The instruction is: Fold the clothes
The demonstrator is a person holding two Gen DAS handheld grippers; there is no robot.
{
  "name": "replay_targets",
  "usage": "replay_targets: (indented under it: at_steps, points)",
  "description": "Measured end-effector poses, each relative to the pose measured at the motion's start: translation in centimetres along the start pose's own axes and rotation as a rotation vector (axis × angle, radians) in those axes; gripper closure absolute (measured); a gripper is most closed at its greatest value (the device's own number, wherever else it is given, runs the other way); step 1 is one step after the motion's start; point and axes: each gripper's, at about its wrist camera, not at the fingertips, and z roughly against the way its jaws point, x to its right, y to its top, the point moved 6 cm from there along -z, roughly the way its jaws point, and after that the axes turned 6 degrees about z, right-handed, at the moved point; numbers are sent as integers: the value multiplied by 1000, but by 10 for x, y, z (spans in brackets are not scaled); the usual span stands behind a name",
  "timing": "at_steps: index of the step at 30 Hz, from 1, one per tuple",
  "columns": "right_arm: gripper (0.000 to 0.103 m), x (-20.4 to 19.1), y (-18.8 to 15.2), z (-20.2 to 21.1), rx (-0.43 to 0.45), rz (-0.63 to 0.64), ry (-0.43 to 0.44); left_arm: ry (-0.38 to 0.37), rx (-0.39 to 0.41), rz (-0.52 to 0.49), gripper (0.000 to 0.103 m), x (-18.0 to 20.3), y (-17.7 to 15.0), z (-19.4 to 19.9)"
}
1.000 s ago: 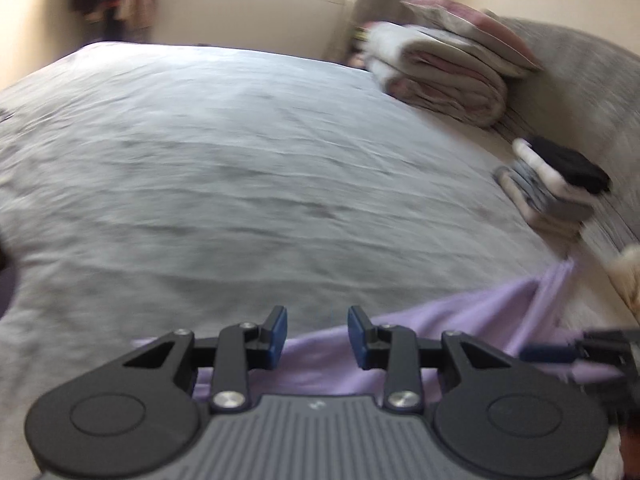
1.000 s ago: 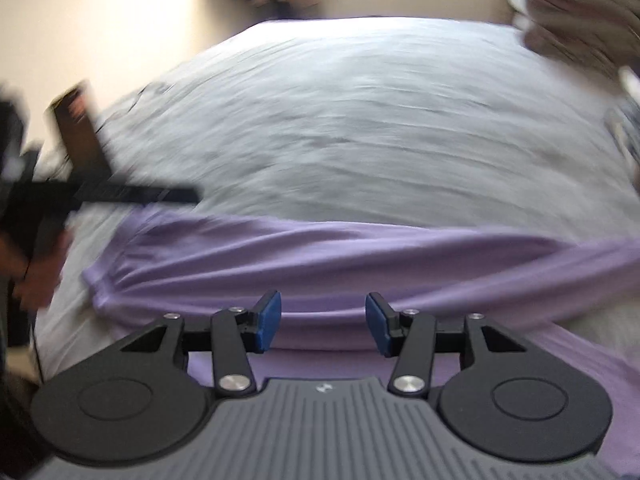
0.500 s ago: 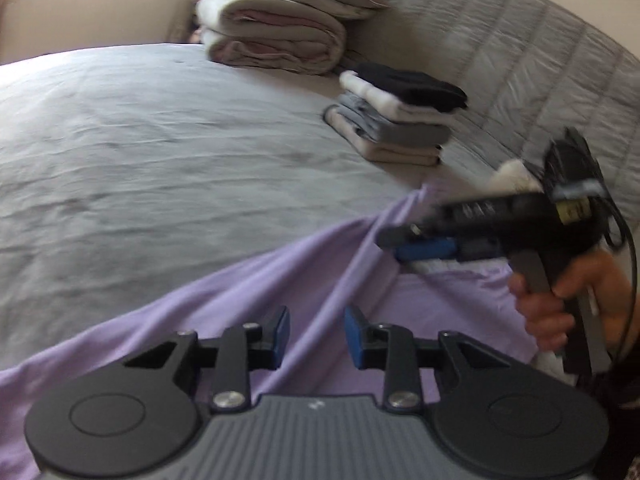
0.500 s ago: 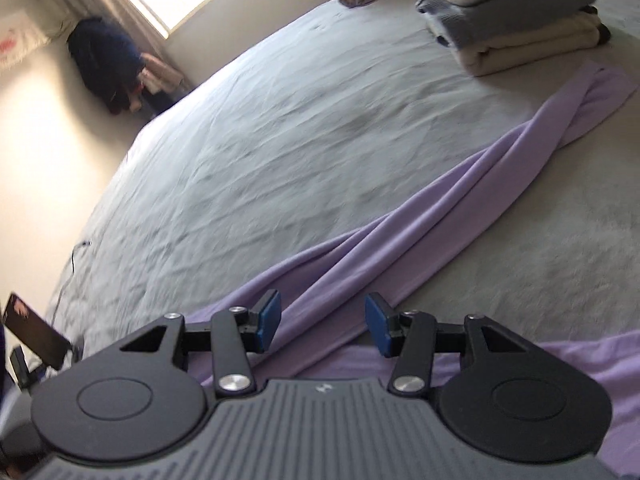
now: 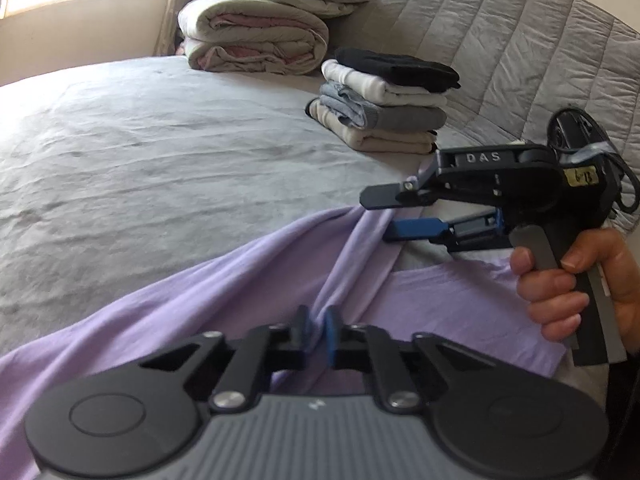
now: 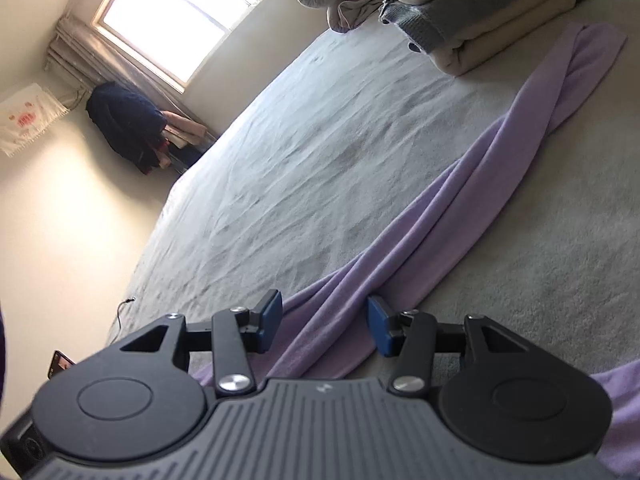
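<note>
Your left gripper (image 5: pixel 316 334), open half a second ago, has now closed on a bunched fold of the purple garment (image 5: pixel 224 280) lying on the bed (image 5: pixel 160 152), while your right gripper (image 6: pixel 324 326) stays open over its twisted sleeve (image 6: pixel 500 160), so the fold can probably start once it grips too.

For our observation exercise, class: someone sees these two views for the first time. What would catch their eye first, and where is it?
First, the long lilac garment stretched across the grey bedsheet, with the left gripper shut on a bunched fold of it near the camera. Next, the right gripper, open beside the cloth at the right, held in a bare hand. Behind, a stack of folded clothes sits by the quilted headboard.
</note>
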Motion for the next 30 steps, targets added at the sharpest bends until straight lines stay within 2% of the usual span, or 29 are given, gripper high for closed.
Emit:
replay_targets:
  at_steps: [5,11,15,19,22,23,24,25,26,28,30]
  points:
    - [52,-4,1,6,-18,-20,30,-15,62,55,102,0,11,8]
    - [51,-11,1,12,-44,-49,60,-153,144,131,102,7,23,32]
    - [51,-9,5,12,-35,-78,53,-225,151,78,102,19,22,42]
    - [51,3,13,7,-1,-108,8,-258,117,-6,102,31,12,46]
    - [51,18,20,5,43,-172,-11,-251,68,-39,102,34,1,41]
    - [54,24,22,5,63,-199,-14,-242,49,-48,102,35,-4,38]
    - [59,28,23,5,79,-227,-13,-232,29,-54,102,35,-9,35]
    - [72,32,23,6,91,-252,-10,-220,12,-57,102,34,-14,32]
    - [77,35,23,7,103,-269,-7,-210,-5,-60,102,33,-17,31]
    - [79,39,24,11,127,-290,-3,-182,-30,-59,101,30,-21,31]
    - [79,38,24,16,142,-289,0,-134,-23,-39,95,22,-18,41]
